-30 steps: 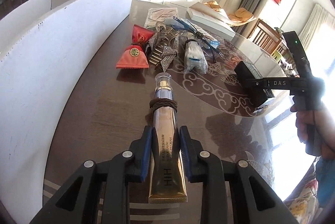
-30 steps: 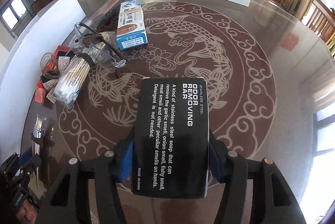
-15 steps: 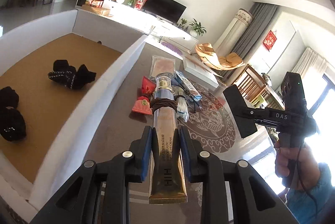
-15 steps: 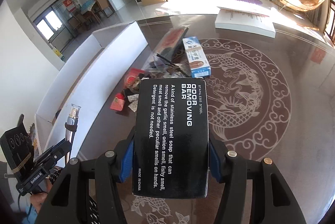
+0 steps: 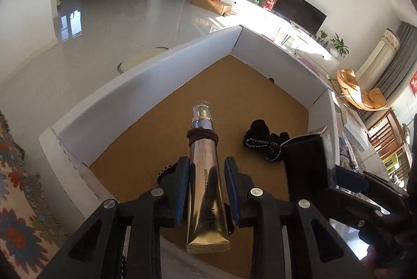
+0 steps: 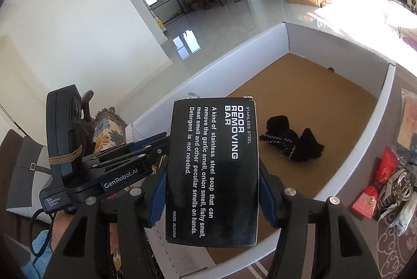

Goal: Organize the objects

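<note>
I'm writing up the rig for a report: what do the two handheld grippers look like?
Both are black plastic with silver screw heads and blue pads inside the fingers. The left gripper carries white "GenRobot.AI" and "Data Acquisition System" lettering, twine wrapped round its handle and a black cable. The right gripper looks the same. A light-blue sleeve shows at the left wrist.

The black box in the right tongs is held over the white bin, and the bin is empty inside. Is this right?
Not quite. The bin is not empty: a black cloth lies on its brown floor, as the right wrist view shows. The black box is indeed held over it in the right tongs.
</note>
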